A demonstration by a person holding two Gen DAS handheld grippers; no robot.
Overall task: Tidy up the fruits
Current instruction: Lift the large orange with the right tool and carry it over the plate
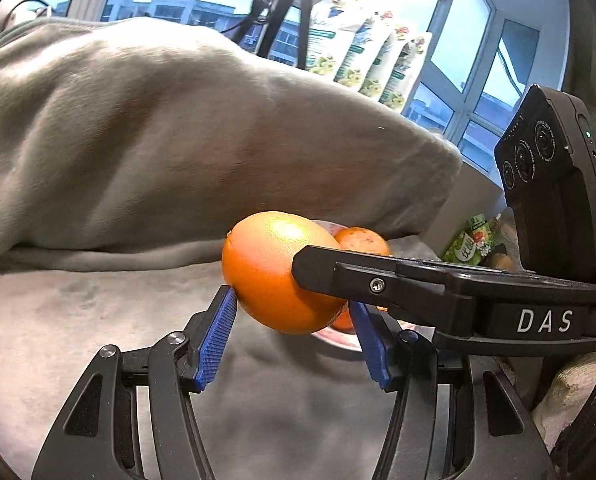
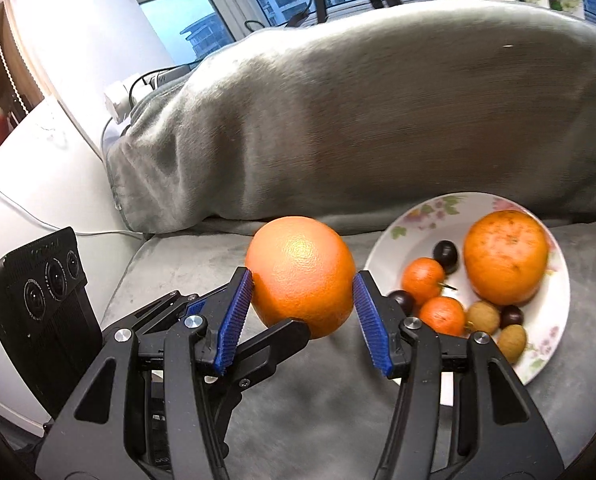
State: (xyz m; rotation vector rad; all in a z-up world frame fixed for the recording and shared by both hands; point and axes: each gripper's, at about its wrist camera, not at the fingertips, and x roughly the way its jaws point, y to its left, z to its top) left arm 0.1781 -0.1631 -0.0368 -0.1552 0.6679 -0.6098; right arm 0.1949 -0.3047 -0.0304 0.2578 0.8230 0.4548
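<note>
Both jaws pairs clamped on one orange (image 2: 301, 276): large, glossy, dimpled, unpeeled.

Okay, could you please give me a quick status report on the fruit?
Both grippers, left and right, clamped on one large orange, held above the grey blanket. Flowered plate of fruit just beside. Nothing in the way.

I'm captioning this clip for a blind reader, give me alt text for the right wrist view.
A large orange is held off the grey blanket between the blue fingers of the right gripper, with the left gripper's black finger touching it from below. To its right, a floral plate holds another orange, tangerines, dark grapes and small brown fruits.
</note>
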